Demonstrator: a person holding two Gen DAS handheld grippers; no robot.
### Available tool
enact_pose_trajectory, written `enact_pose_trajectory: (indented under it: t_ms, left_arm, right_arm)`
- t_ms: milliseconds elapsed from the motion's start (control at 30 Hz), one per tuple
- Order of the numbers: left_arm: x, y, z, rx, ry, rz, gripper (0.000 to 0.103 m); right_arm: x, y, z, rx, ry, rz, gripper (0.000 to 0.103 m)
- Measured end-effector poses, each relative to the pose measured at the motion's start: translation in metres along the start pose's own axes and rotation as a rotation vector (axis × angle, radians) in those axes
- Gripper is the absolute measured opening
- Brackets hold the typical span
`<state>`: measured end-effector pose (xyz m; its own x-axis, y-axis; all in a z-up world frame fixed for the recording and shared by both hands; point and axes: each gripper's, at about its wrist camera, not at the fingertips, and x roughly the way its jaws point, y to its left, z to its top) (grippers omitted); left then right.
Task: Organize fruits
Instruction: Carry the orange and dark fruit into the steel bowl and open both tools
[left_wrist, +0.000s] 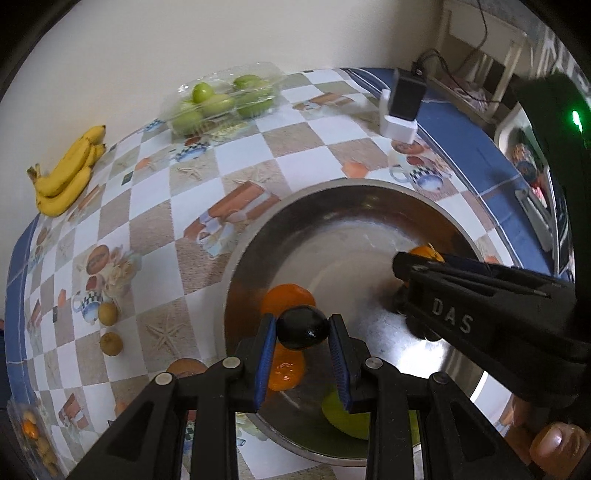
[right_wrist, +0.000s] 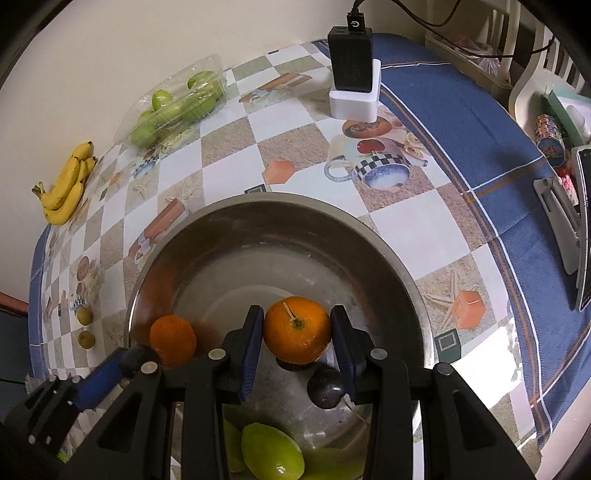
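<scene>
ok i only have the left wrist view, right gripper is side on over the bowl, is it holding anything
observer: yes, the right gripper is closed on a whole orange, stem end facing the camera.
operator: anything lying under it that i cant see
observer: a dark plum lies in the bowl, just beside the gripper's right finger.

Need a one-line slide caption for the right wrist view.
Right gripper holds an orange over the steel bowl, above a dark plum.
</scene>
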<state>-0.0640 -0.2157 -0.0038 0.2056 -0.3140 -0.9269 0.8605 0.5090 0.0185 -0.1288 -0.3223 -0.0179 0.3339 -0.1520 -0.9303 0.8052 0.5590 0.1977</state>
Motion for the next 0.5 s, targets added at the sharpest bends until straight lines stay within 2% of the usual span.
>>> enact_pose_trajectory:
  t_ms: [200, 500]
  left_arm:
    - [0.007, -0.009, -0.002, 0.034, 0.023, 0.011, 0.031]
    - [0.013, -0.007, -0.004, 0.021, 0.043, 0.001, 0.031]
  right_arm:
    - [0.001, 0.005, 0.0, -0.021, 0.002, 0.007, 0.039]
    - [0.004, 0.01, 0.0, -0.048, 0.015, 0.01, 0.039]
